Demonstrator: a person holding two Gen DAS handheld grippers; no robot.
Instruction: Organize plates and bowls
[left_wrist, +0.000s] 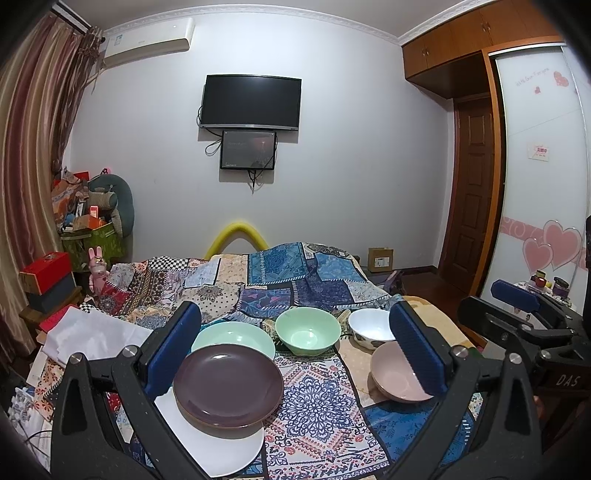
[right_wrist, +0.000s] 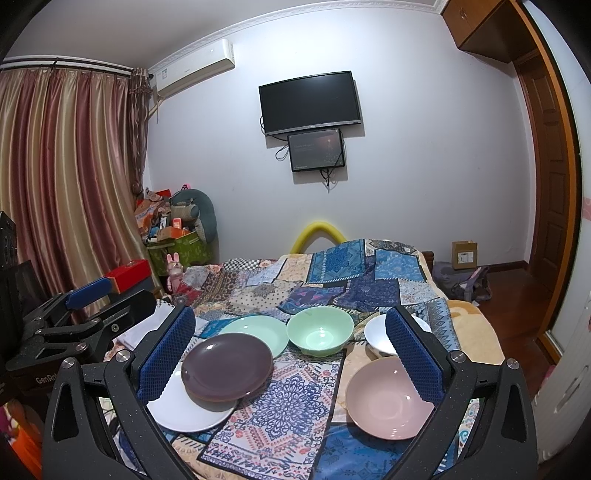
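While both tools hang above the near end of the bed (left_wrist: 295, 280), spread wide and holding nothing, the dishes lie ahead of and below them on the patchwork cover. The left tool (left_wrist: 295, 350) faces the plates: a purple plate (left_wrist: 228, 384) rests on a white plate (left_wrist: 218, 446), with a green plate (left_wrist: 236, 334) touching behind. The right tool (right_wrist: 291, 358) is nearer the bowls — a pink bowl (right_wrist: 388, 398) tilted by its right finger, a white bowl (right_wrist: 380, 338) just behind, a green bowl (right_wrist: 319, 330) at centre. Judging by this, the pink bowl falls to the right tool, approached rim-on. Open cover lies between the plates and the bowls; the bed's right edge is close beside the pink bowl.
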